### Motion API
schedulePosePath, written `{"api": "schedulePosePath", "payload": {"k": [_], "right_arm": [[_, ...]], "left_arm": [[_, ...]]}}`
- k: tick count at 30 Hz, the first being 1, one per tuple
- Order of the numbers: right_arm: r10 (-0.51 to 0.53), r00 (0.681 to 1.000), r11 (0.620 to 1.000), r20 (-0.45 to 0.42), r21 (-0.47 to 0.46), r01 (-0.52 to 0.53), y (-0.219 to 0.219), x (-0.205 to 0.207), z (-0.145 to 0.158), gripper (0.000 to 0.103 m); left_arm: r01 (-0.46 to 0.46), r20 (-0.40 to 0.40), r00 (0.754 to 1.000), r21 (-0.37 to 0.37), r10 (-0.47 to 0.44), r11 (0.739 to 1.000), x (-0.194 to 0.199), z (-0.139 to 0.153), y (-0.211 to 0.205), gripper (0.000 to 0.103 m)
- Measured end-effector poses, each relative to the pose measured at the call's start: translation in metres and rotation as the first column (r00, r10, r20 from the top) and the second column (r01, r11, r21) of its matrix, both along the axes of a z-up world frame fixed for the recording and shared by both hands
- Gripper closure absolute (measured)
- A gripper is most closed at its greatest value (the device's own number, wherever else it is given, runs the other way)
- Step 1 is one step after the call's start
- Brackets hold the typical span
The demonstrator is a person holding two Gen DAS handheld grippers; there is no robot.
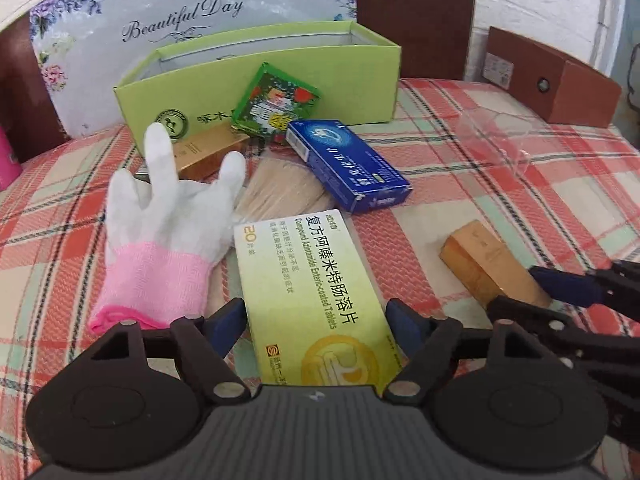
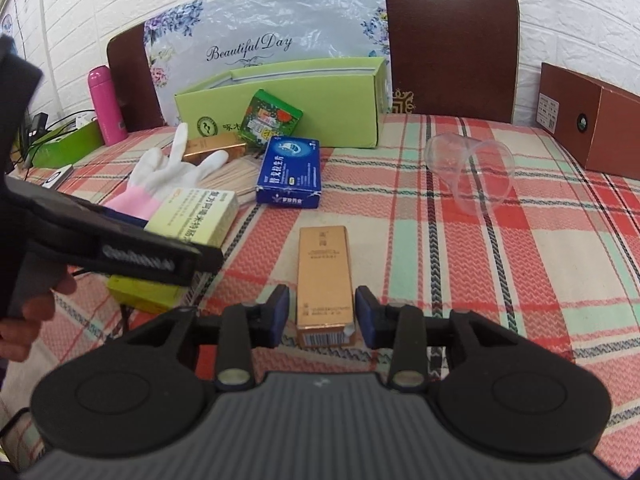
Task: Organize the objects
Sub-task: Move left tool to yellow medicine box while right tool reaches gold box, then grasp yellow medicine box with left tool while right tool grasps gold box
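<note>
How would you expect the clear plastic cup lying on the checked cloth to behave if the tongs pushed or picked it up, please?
The clear plastic cup lies on its side, so a push would probably roll it in a curve. Its thin see-through wall suggests it is very light and may flex or crack under a firm squeeze. The smooth surface could slip.

Bright, even light; sharp centres, fisheye-bent edges, dark corners.

Looks like a home dining spot: counter w/ red-green plaid cloth (image 2: 460,248), dark wooden chair back (image 2: 450,44) vs white brick-pattern wall (image 2: 580,12), pink flask (image 2: 105,100), medicine boxes (image 2: 289,170), floral "Beautiful Day" bag (image 2: 260,44) & cables (image 2: 52,128) at the edge
</note>
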State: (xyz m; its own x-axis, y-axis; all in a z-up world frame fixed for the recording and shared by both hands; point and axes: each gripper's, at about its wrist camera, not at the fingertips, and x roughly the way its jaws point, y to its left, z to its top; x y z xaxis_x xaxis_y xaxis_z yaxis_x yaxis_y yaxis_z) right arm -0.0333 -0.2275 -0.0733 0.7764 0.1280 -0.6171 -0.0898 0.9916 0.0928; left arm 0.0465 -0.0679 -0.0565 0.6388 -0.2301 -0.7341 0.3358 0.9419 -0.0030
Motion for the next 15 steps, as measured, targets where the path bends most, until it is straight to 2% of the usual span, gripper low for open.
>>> {"api": "schedulePosePath", "payload": {"k": [3, 8, 9, 14, 15], "right_arm": [[-0.001, 1.000, 1.000, -0.007, 0.003, 0.001, -0.001, 0.004, -0.002, 0.066], [0.004, 1.000, 1.000, -0.013, -0.001, -0.004, 0.001, 0.012, -0.006, 0.066], [0.005, 1.000, 1.000, -0.014, -0.004, -0.005, 0.002, 0.014, -0.007, 0.066], [0.004, 1.000, 1.000, -0.020, -0.012, -0.004, 0.004, 0.021, -0.012, 0.066], [0.003, 1.000, 1.000, -0.018, -0.013, -0.004, 0.004, 0.021, -0.011, 0.069]], "left_arm": [[-0.001, -0.023, 1.000, -0.054, -0.001, 0.999, -0.002, 0.002, 0.010, 0.025], [-0.052, -0.046, 0.998, -0.093, 0.048, 0.994, 0.001, -0.001, 0.020, 0.026], [-0.049, -0.044, 0.998, -0.096, 0.045, 0.994, 0.001, -0.001, 0.020, 0.030], [-0.013, -0.043, 0.999, -0.104, 0.008, 0.995, 0.001, 0.000, 0.017, 0.032], [-0.008, -0.043, 0.999, -0.109, 0.004, 0.994, 0.001, 0.000, 0.017, 0.032]]}}
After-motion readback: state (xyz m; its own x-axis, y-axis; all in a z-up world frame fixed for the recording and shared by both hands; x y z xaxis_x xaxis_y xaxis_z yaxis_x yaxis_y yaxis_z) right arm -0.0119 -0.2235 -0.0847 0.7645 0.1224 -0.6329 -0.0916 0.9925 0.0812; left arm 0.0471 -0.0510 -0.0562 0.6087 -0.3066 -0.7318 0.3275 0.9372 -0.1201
